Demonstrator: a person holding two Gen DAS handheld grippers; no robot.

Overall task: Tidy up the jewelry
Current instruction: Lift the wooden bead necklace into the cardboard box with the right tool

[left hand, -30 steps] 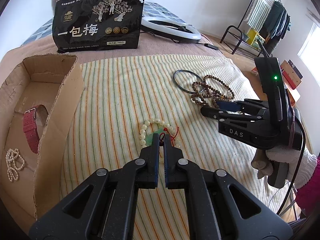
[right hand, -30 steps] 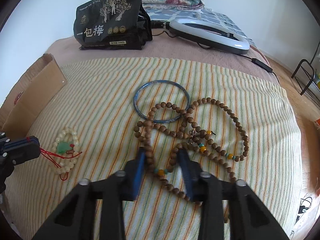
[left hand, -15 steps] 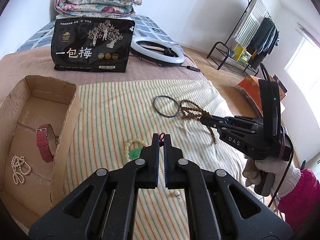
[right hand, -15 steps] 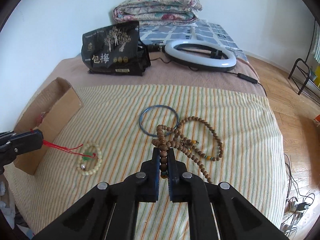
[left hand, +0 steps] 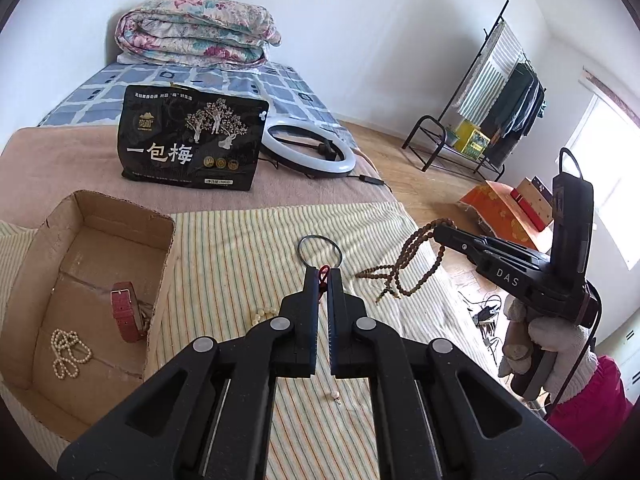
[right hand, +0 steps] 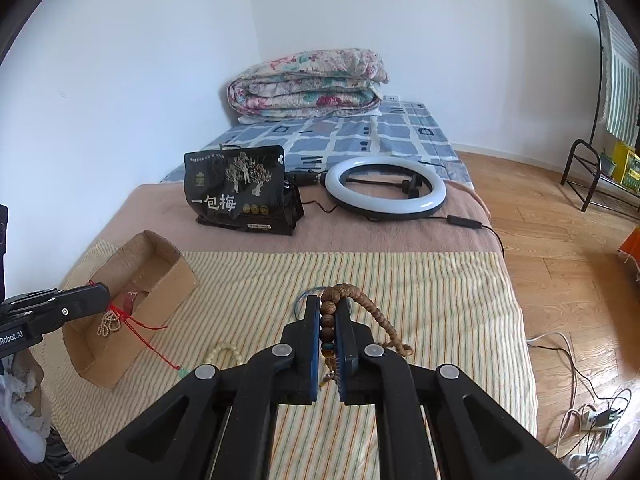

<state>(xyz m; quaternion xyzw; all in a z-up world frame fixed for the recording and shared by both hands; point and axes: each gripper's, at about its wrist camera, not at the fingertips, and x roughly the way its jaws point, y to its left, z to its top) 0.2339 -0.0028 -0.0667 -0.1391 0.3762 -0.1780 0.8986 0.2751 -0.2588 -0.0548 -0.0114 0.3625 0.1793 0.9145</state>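
Note:
My left gripper (left hand: 323, 276) is shut on the red cord (left hand: 322, 273) of the cream bead bracelet (left hand: 264, 315), which hangs below it with its green charm (right hand: 183, 372); the bracelet also shows in the right wrist view (right hand: 224, 354). My right gripper (right hand: 328, 312) is shut on the brown wooden bead necklace (right hand: 330, 318) and holds it up; its loops hang down to the striped cloth (left hand: 404, 264). A thin blue bangle (left hand: 319, 249) lies on the cloth. The open cardboard box (left hand: 44, 240) at the left holds a red watch strap (left hand: 125, 316) and a pearl strand (left hand: 66, 350).
A black snack bag (left hand: 188, 148) stands behind the box. A white ring light (left hand: 308, 152) with its cable lies on the brown blanket. A folded quilt (left hand: 196, 32) sits at the bed's head. A loose bead (left hand: 335, 395) lies on the striped cloth (left hand: 240, 240).
Both grippers have risen. The left lifted the cream bracelet by its red cord. The right shut on the wooden necklace and raised it off the cloth.

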